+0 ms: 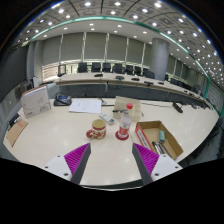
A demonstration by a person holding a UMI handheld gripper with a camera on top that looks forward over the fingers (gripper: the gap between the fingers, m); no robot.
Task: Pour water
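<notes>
A pale bench fills a meeting room (chairs behind), a bottle beyond the open, empty jaws, box beside it.

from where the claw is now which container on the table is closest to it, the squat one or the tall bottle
The tall clear bottle with the red base, just ahead of the open claw and nearly centred. The squat red-banded jar sits beside it, off toward the left finger.

Probably office, conference table, chairs
</notes>
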